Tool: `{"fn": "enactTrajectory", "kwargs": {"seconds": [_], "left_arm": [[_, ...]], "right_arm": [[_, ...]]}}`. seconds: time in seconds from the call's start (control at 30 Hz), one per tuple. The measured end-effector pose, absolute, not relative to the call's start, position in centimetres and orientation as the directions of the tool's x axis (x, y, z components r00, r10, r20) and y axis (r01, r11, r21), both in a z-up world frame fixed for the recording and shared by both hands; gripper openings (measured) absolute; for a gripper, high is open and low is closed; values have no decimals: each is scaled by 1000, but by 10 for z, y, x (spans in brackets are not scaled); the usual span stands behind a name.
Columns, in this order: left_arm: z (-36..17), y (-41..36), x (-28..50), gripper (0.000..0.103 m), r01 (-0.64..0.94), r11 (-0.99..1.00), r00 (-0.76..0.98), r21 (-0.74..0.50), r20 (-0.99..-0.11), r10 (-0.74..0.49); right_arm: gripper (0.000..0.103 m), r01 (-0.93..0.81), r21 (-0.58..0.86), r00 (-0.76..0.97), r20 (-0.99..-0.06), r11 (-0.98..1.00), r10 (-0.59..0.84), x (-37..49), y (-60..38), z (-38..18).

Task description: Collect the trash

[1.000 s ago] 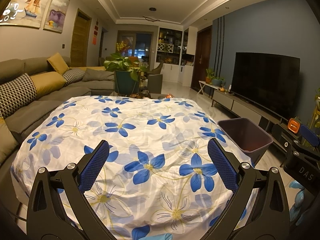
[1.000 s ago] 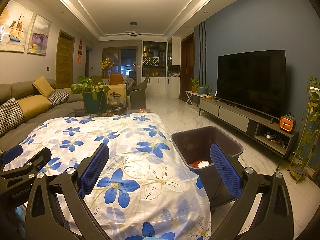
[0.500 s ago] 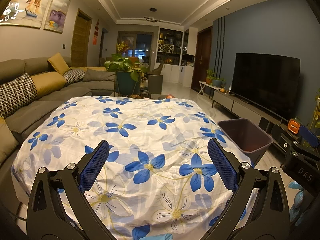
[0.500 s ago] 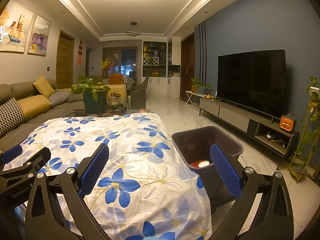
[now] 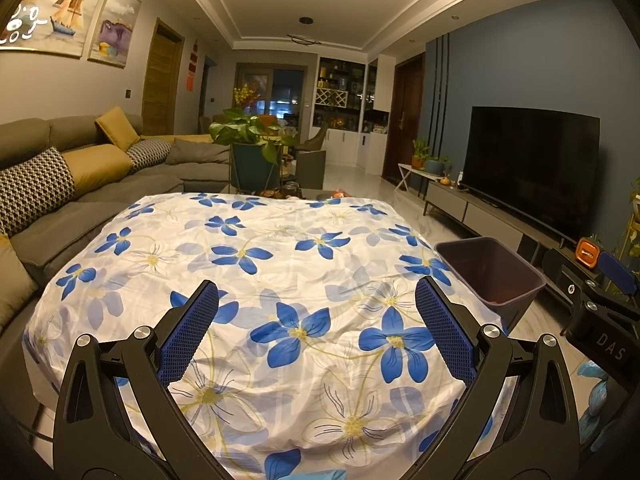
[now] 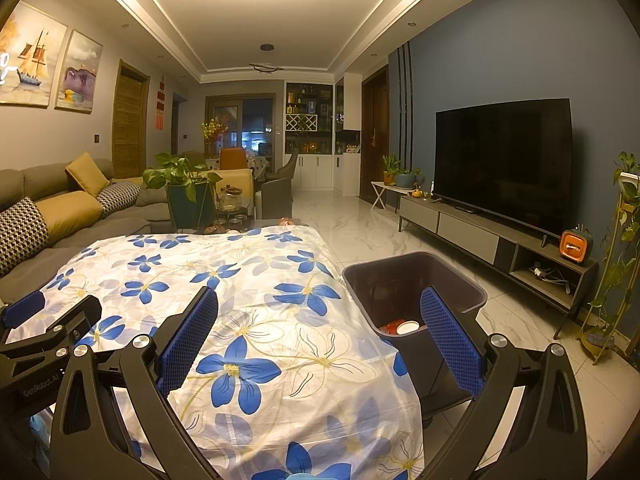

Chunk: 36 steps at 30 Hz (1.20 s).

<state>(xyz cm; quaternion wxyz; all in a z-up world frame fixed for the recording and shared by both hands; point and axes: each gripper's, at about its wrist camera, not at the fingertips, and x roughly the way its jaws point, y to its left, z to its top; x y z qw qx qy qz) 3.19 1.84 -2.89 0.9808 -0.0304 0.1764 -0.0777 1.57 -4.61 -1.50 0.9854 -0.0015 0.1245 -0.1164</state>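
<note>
Now left claw [image 5: 316,322] and right claw [image 6: 318,320] wide apart, empty; bin [image 6: 404,276] beside tablecloth [image 6: 248,264].

From the left wrist camera I can read "DAS" in pale letters on the black body of the right gripper [image 5: 600,320], at the right edge of the view. From the right wrist camera I read "GenRobot.AI" along the black arm of the left gripper [image 6: 44,344], at the lower left. White marks on the painting [image 5: 24,20] at the far left look like writing, but I cannot make them out.
</note>
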Motion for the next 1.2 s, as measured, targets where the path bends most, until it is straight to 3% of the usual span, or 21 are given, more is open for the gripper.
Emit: {"fn": "enactTrajectory", "kwargs": {"seconds": [0.13,0.3,0.6,1.07,1.2], "left_arm": [[-25,18,33,83,144,987,923,-77,-349,-162],[-23,18,31,79,142,987,925,-75,-344,-160],[-26,18,30,80,133,989,926,-71,-348,-149],[-28,21,28,97,114,991,933,-66,-335,-130],[-29,24,30,97,100,993,934,-70,-338,-118]], "right_arm": [[97,230,-31,942,-245,973,-230,16,-46,-15],[97,226,-31,943,-243,974,-227,16,-45,-15],[97,222,-26,943,-248,975,-222,18,-44,-15],[97,222,-26,943,-247,975,-222,18,-46,-15],[97,222,-24,943,-248,975,-221,18,-46,-15]]}}
